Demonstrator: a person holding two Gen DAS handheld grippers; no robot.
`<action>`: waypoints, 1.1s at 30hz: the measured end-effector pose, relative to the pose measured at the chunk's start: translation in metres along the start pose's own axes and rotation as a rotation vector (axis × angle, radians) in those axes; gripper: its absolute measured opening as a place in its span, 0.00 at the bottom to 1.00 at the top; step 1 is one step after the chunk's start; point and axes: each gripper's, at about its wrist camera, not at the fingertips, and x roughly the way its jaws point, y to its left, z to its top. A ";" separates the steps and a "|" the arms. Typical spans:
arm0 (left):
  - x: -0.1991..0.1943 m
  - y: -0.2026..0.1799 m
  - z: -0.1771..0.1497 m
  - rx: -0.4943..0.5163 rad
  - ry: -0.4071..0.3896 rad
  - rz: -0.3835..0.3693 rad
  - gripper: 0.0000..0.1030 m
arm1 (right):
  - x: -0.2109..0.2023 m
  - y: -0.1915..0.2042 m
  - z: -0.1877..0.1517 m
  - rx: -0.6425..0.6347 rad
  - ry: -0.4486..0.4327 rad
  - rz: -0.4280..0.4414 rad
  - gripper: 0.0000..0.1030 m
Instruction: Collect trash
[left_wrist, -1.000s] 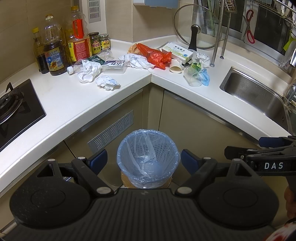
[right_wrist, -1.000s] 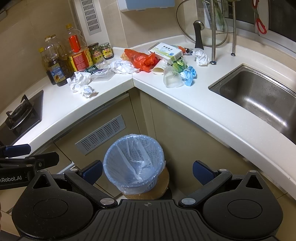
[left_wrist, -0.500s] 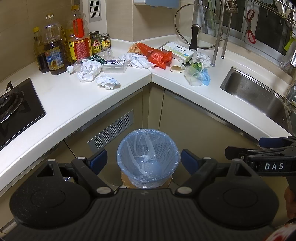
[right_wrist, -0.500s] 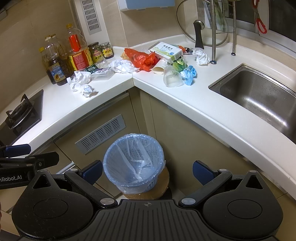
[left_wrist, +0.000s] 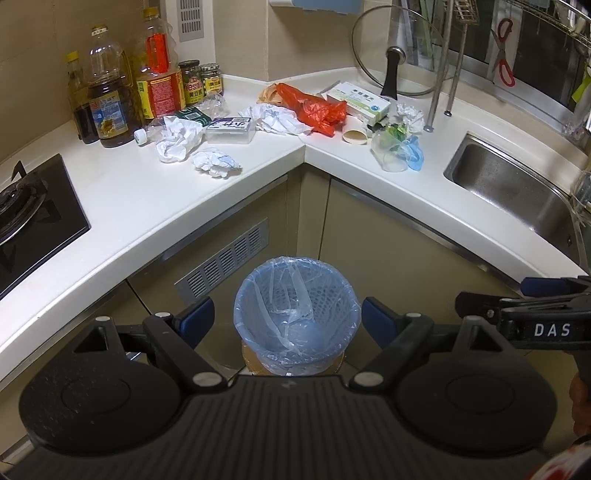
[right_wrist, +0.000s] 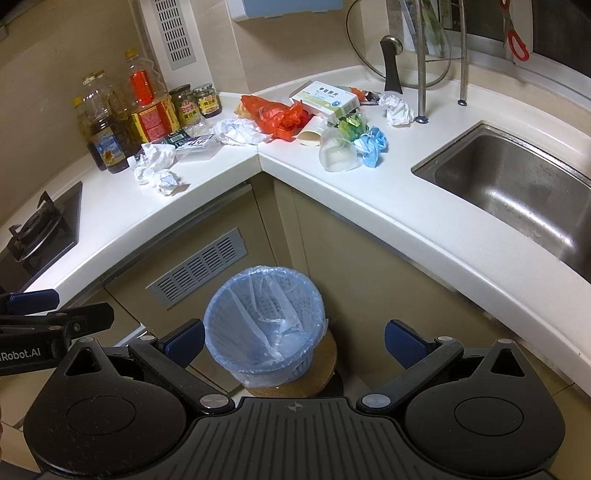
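Note:
A blue basket bin (left_wrist: 296, 312) (right_wrist: 264, 323) lined with a clear bag stands on the floor in the counter's corner. Trash lies along the white counter (left_wrist: 147, 206): crumpled white paper (left_wrist: 216, 162) (right_wrist: 164, 181), a red plastic bag (left_wrist: 317, 109) (right_wrist: 279, 116), a white carton (left_wrist: 358, 101) (right_wrist: 325, 99), a paper cup (left_wrist: 354, 134), a clear plastic cup (right_wrist: 336, 153) and a blue glove (right_wrist: 373, 146). My left gripper (left_wrist: 286, 319) is open and empty above the bin. My right gripper (right_wrist: 293, 341) is open too, empty, beside the left one.
Oil bottles and jars (left_wrist: 147, 92) stand at the back left. A gas hob (left_wrist: 26, 210) is at the left, a steel sink (right_wrist: 517, 192) at the right. A glass lid (left_wrist: 395, 62) leans by a rack, and scissors (left_wrist: 504, 55) hang above.

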 end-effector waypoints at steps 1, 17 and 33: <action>0.001 0.002 0.001 -0.006 0.000 0.005 0.83 | 0.001 -0.001 0.001 0.004 -0.003 0.000 1.00; 0.046 0.063 0.043 -0.066 -0.053 0.064 0.83 | 0.035 -0.041 0.043 0.109 -0.086 -0.011 1.00; 0.158 0.090 0.107 -0.009 -0.102 0.036 0.73 | 0.092 -0.052 0.093 0.156 -0.168 -0.071 1.00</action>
